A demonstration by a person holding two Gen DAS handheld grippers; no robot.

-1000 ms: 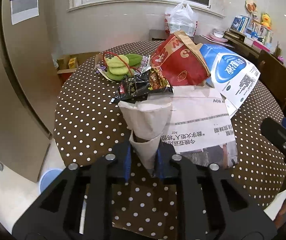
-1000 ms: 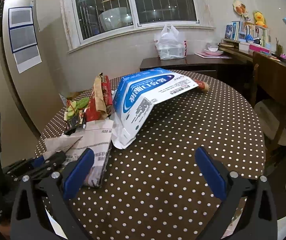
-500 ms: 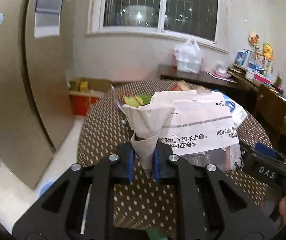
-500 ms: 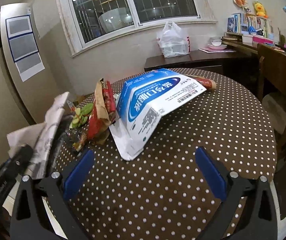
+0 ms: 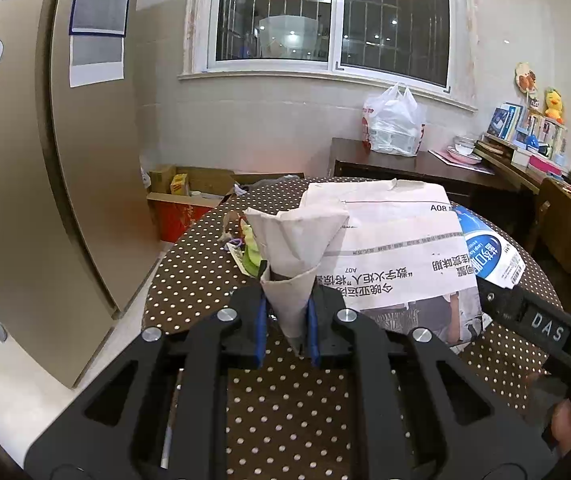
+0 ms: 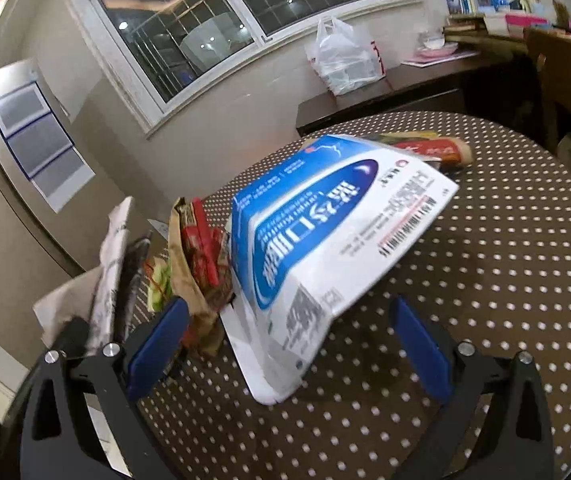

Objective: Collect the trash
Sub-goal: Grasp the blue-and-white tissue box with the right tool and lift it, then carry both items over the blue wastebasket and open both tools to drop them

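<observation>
My left gripper (image 5: 287, 320) pinches the newspaper (image 5: 385, 256), lifted above the table's (image 5: 197, 276) near edge. My right gripper (image 6: 285, 354), its jaws just narrowing yet still wide and empty, faces the blue-and-white bag (image 6: 325, 240) mid-table.

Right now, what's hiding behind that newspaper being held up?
From the left wrist view, the newspaper covers most of the table. Beside its edges peek green scraps and the blue-and-white bag. What lies directly behind the sheet cannot be seen there.
</observation>
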